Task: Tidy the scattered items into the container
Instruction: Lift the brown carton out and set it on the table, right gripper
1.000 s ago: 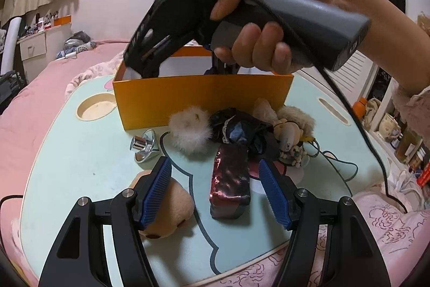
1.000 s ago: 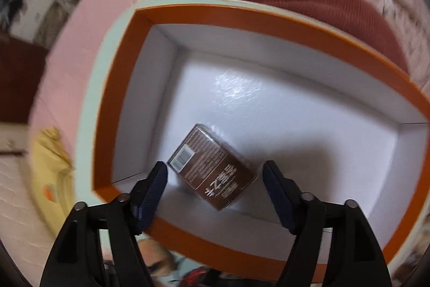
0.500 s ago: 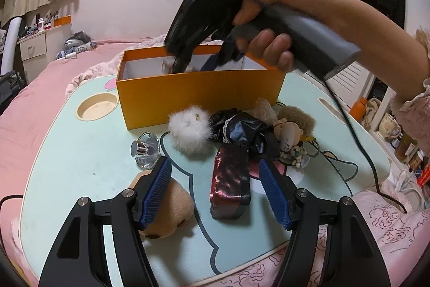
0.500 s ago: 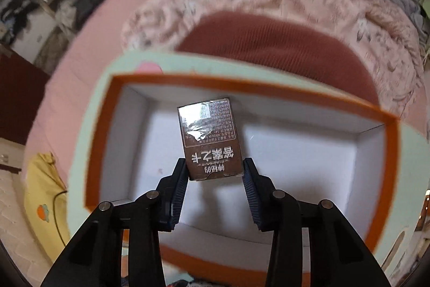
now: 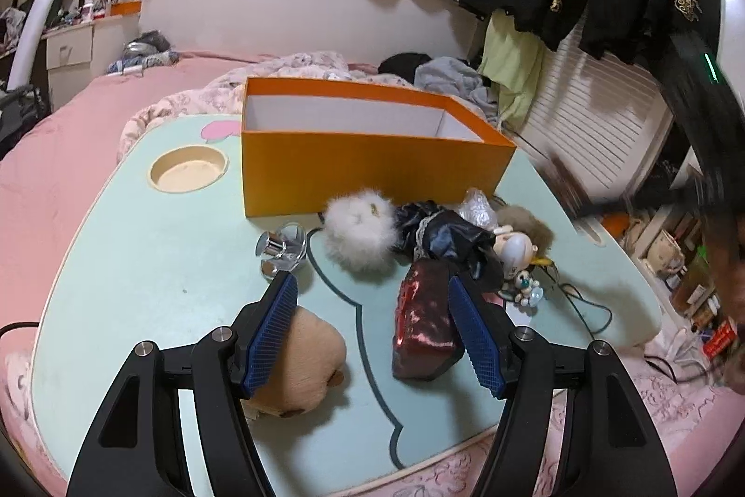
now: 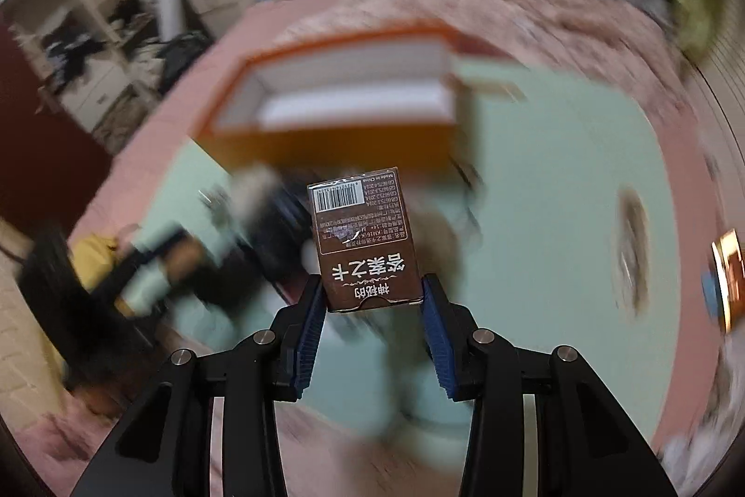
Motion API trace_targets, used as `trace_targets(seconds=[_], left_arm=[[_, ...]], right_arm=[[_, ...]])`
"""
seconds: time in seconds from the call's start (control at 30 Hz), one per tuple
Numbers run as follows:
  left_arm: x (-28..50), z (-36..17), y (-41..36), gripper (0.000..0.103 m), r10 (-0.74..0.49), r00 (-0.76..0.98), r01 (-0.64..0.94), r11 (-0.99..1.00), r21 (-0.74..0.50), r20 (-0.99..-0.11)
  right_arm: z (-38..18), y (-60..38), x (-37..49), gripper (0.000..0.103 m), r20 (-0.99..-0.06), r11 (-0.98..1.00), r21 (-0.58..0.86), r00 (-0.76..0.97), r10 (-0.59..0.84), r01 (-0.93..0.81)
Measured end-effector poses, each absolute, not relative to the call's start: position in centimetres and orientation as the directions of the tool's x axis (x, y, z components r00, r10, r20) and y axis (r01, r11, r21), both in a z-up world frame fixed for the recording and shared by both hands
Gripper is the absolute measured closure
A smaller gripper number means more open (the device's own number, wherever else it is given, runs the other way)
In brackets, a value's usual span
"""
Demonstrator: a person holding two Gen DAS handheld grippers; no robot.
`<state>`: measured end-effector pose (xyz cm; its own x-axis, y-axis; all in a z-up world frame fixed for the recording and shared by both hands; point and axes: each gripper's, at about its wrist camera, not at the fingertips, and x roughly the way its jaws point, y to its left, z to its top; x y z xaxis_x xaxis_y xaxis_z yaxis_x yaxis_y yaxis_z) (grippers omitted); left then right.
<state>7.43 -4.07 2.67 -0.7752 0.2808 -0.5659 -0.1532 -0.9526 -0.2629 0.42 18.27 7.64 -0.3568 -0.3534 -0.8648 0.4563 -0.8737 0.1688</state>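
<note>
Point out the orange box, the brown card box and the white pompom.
orange box (image 5: 368, 168): left wrist view, front wall.
brown card box (image 6: 365, 245): right wrist view, printed face.
white pompom (image 5: 358, 229): left wrist view, fluffy middle.

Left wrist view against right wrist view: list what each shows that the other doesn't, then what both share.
Left wrist only: the open left gripper over the table, a red pouch, white pompom, tan plush and metal knob, all sharp.

Right wrist only: the right gripper shut on a brown card box, barcode up.

Both: the orange box on the table, though heavily blurred in the right wrist view.
</note>
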Motion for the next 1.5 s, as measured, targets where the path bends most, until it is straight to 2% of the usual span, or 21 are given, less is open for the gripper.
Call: trace_targets(seconds=[0.17, 0.33, 0.43, 0.6, 0.63, 0.7, 0.8, 0.9, 0.97, 1.07, 1.1, 1.13, 1.37, 1.43, 1.5], left_arm=[[8.8, 3.0, -3.7, 0.035, 0.289, -0.736, -0.191, -0.956, -0.222, -0.613], [9.7, 2.7, -4.1, 0.035, 0.242, -0.754, -0.17, -0.97, -0.174, -0.611], [9.2, 2.7, -5.1, 0.035, 0.289, -0.782, -0.186, -0.954, -0.235, -0.553], [9.5, 4.9, -8.2, 0.035, 0.377, -0.835, -0.212, -0.892, -0.399, -0.4], [9.5, 5.3, -8.4, 0.035, 0.368, -0.827, -0.202, -0.9, -0.387, -0.424], [9.5, 5.9, -8.6, 0.035, 0.311, -0.778, -0.162, -0.939, -0.304, -0.545], [10.8, 5.2, -8.9, 0.035, 0.256, -0.732, -0.147, -0.964, -0.221, -0.631], [12.3, 3.4, -8.9, 0.035, 0.215, -0.705, -0.14, -0.976, -0.164, -0.675], [12.3, 1.9, -8.5, 0.035, 0.201, -0.686, -0.141, -0.98, -0.143, -0.7], [11.2, 0.6, -7.5, 0.037, 0.22, -0.653, -0.158, -0.975, -0.154, -0.725], [10.7, 0.4, -7.1, 0.047, 0.215, -0.655, -0.159, -0.977, -0.146, -0.725], [10.2, 0.4, -6.6, 0.048, 0.206, -0.664, -0.161, -0.978, -0.131, -0.719], [6.6, 0.9, -4.1, 0.049, 0.252, -0.672, -0.189, -0.968, -0.168, -0.696], [6.6, 1.2, -4.1, 0.046, 0.236, -0.69, -0.166, -0.972, -0.167, -0.685], [7.4, 1.5, -4.7, 0.036, 0.216, -0.723, -0.139, -0.976, -0.168, -0.656]], right_arm=[[3.9, 19.6, 2.0, 0.063, -0.888, -0.878, 0.203, -0.296, -0.351, 0.433], [3.2, 17.5, 1.3, 0.062, -0.885, -0.884, 0.128, -0.351, -0.306, 0.449], [3.1, 16.4, 1.3, 0.061, -0.864, -0.87, 0.128, -0.377, -0.334, 0.476], [4.1, 16.9, 2.7, 0.056, -0.807, -0.86, 0.105, -0.463, -0.368, 0.5], [4.4, 17.3, 2.9, 0.051, -0.796, -0.862, 0.098, -0.48, -0.367, 0.497], [4.8, 18.2, 3.4, 0.045, -0.787, -0.874, 0.078, -0.509, -0.349, 0.48], [4.7, 19.4, 4.1, 0.045, -0.789, -0.885, 0.075, -0.516, -0.334, 0.459], [4.2, 19.6, 4.5, 0.045, -0.793, -0.889, 0.08, -0.512, -0.33, 0.45], [4.0, 19.5, 4.6, 0.051, -0.796, -0.884, 0.084, -0.503, -0.337, 0.459], [4.9, 19.3, 4.6, 0.051, -0.78, -0.891, 0.073, -0.531, -0.331, 0.448], [5.5, 19.2, 4.3, 0.051, -0.773, -0.892, 0.073, -0.54, -0.334, 0.447], [5.9, 19.2, 4.0, 0.051, -0.77, -0.893, 0.07, -0.545, -0.332, 0.445], [10.3, 14.6, 0.1, 0.051, -0.723, -0.885, -0.053, -0.629, -0.286, 0.463], [10.9, 13.3, -0.5, 0.051, -0.701, -0.888, -0.099, -0.665, -0.258, 0.449], [11.2, 12.1, -0.2, 0.051, -0.683, -0.887, -0.113, -0.683, -0.259, 0.448]])
